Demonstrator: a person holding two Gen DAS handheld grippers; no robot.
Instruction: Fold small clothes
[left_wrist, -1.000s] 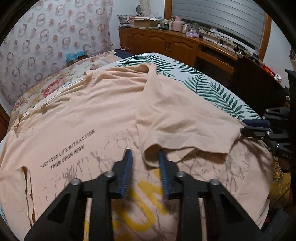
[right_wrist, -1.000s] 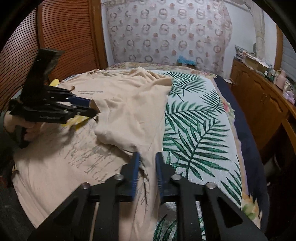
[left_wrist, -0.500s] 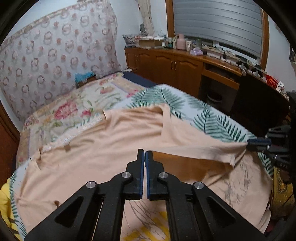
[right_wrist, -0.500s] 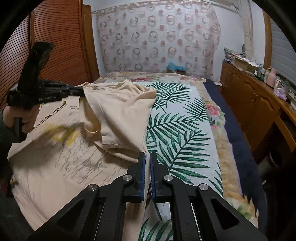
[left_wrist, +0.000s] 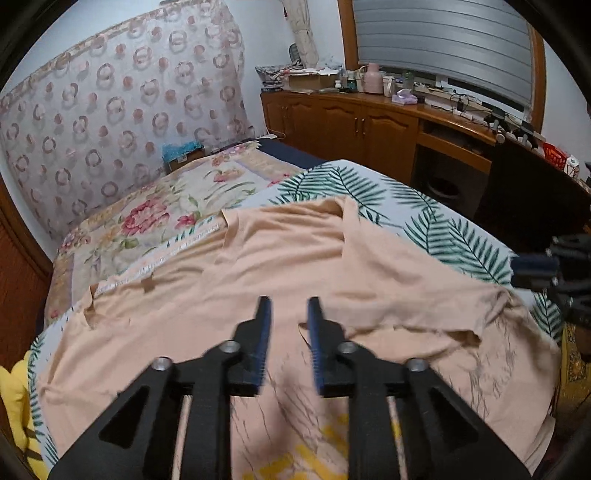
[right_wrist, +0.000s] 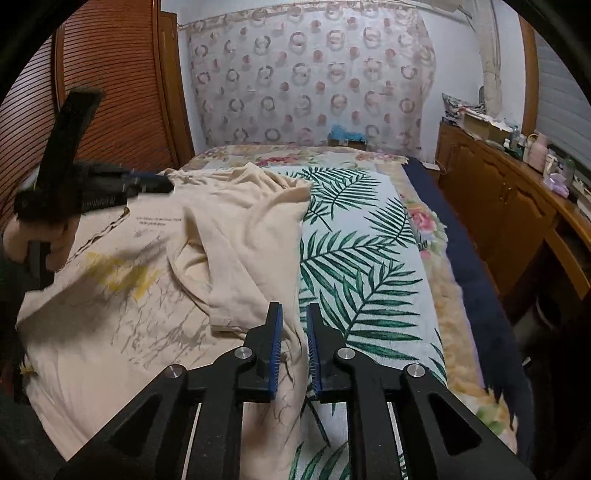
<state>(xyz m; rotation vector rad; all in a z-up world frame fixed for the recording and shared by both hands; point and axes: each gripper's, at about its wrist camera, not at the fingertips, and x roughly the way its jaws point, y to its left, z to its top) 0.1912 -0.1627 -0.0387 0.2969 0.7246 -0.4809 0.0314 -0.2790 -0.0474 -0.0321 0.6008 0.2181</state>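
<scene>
The peach cotton T-shirt (left_wrist: 280, 266) lay half-folded across the leaf-print bedspread (right_wrist: 362, 258); left gripper (left_wrist: 288, 314) and right gripper (right_wrist: 293, 314) were opening, pads clear of cloth. A wooden cabinet (right_wrist: 498, 206) flanked the bed.

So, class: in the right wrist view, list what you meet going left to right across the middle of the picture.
Left gripper → peach T-shirt → palm-leaf bedspread → navy blanket edge → wooden cabinets.

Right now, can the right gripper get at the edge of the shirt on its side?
Probably yes. The right gripper hangs just above the shirt edge, its jaws opening with nothing pinched between them. Nothing lies on that edge, and the left gripper is far off on the other side.
</scene>
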